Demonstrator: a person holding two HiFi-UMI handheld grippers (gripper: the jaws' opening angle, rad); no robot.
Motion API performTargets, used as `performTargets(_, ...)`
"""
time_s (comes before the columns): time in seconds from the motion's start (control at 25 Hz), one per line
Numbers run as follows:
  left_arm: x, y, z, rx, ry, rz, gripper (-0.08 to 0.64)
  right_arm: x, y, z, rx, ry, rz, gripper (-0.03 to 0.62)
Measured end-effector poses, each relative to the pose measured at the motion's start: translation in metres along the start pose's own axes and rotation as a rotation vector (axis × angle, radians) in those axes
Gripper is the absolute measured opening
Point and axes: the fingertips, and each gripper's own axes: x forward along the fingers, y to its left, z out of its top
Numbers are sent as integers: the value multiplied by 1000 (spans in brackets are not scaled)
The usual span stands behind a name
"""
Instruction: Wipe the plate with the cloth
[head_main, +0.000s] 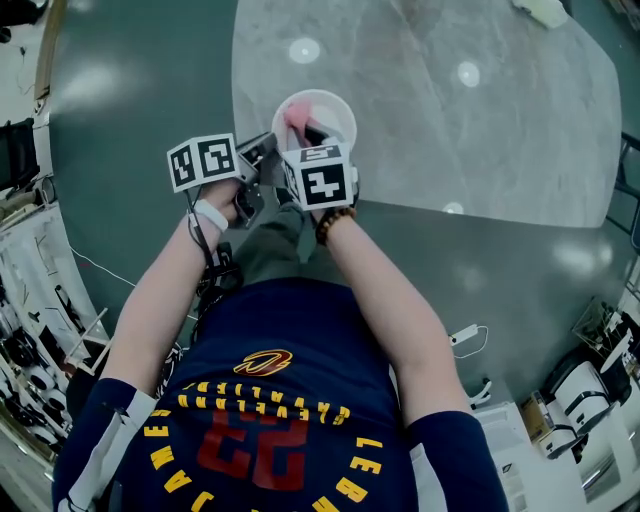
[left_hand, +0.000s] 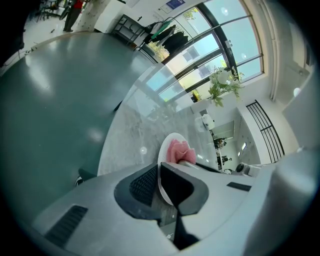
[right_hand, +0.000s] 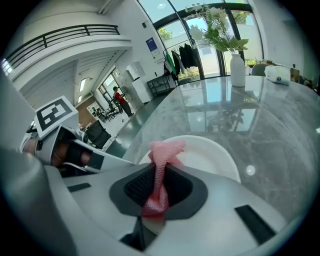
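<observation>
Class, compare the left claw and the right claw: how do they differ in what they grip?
The left claw clamps the rim of the white plate; the right claw clamps the pink cloth. The left claw sits at the plate's edge; the right claw reaches over its face. Both are shut.

Daylight comes in through big windows (left_hand: 216, 31). Round light spots shine on the desk (head_main: 520, 130) and floor (head_main: 150, 115). Both gripper views bend and go dark at the edges.
</observation>
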Motion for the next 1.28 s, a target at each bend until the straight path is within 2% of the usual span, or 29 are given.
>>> performTargets(0.4,-5,4,1,-17,-7,8,21,-40,-64,-12,116,-44,-124,40)
performTargets(0.64,-6,4,2,-16,-6,12,21,-57,-71,-10,147,-85,-152,40)
performTargets(0.8,-6,3,2,-20,-5,11,20,-61,-57,-1,149,-117,-123,40)
performTargets(0.96,-4,1,2,-26,-8,2,21,-56,-30,9,107,-128,-72,40)
performTargets(1.28,-1,-3,1,-36,-11,-13,21,-26,22,1,14,-55,33,41)
